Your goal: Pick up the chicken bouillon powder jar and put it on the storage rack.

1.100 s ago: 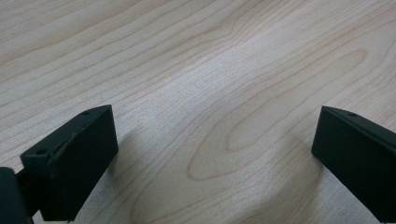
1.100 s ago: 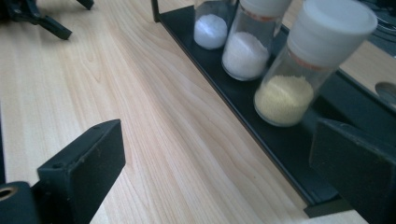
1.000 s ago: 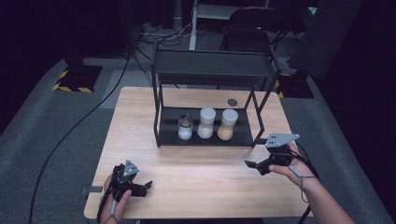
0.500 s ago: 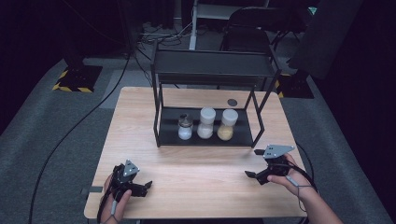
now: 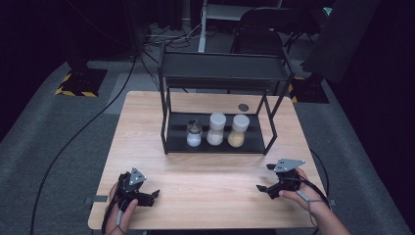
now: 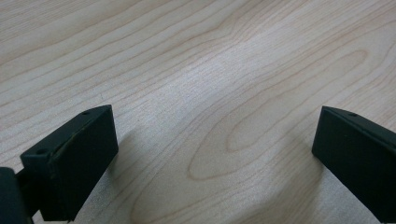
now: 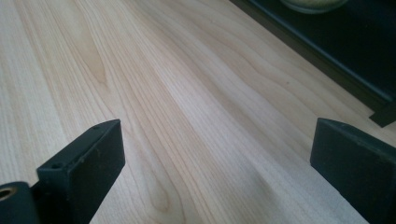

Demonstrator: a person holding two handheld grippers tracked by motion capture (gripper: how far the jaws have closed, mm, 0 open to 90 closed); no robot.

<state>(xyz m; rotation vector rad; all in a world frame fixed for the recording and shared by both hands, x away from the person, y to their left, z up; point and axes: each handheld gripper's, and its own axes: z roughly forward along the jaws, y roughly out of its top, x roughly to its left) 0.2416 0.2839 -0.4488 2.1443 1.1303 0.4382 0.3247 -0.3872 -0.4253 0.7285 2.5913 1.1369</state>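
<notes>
High view: a black two-tier rack stands on the far half of the wooden table, its long axis running across the table from left to right. On its lower shelf three jars stand upright in a row along that axis: a glass jar with white contents at the left, a white-lidded jar in the middle just beside it, and a jar with yellowish contents at the right.

The right gripper is held low over the table's near right corner, in front of the rack's right end and well apart from it; its jaws are spread wide and point left across the table, with nothing between them. The jar nearest to it is the yellowish one, up and to its left on the shelf.

The left gripper sits at the near left corner, in front of the rack's left end, jaws wide apart and empty, pointing right.
</notes>
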